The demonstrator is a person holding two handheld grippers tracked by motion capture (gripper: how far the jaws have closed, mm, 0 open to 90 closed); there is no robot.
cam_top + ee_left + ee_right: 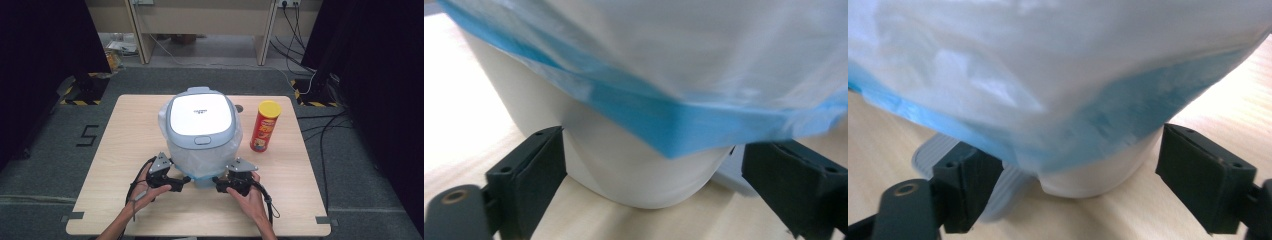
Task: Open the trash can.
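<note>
A white pedal bin (201,117) with a grey-rimmed lid stands mid-table, a clear plastic bag (205,155) with a blue hem draped down over its body. Both grippers sit low at its near side. My left gripper (186,181) is open; in the left gripper view its jaws (654,150) stand wide on either side of the bin's white base (639,180), under the blue hem (684,125). My right gripper (217,183) is open too, its jaws (1078,155) apart below the hanging hem (1108,125), with the grey ribbed pedal (1000,192) beside its left jaw.
A red crisp can (265,126) with a yellow lid stands upright to the right of the bin. The wooden table (125,150) has bare room on its left side and along the near edge. Cables trail from both grippers over the person's hands.
</note>
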